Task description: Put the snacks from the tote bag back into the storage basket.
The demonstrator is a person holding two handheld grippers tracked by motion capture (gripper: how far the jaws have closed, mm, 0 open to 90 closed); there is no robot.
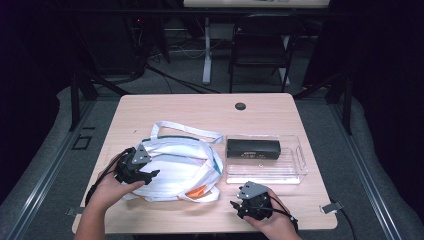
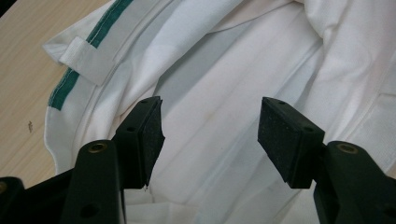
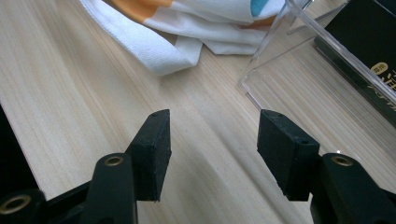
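A light wooden table carries a white cloth bag with a green-trimmed edge and an orange patch, and beside it a clear plastic tray holding a black box. The left gripper sits at the bag's near-left edge, held in the person's left hand; in the left gripper view its two black jaws stand wide apart with only loose white fabric spread beyond and beneath them, the pads pressing on nothing. From this gripper the bag lies directly ahead and under the jaws, its green trim running off to the upper left, with bare table farther left. The right gripper, held in the right hand, rests over the table's near edge, apart from both bag and tray. In the right gripper view its jaws are likewise spread wide over bare wood, gripping nothing. From this gripper a folded corner of the bag lies ahead and slightly left, while the near corner of the clear tray stands ahead to the right, with the black box inside it farther right.
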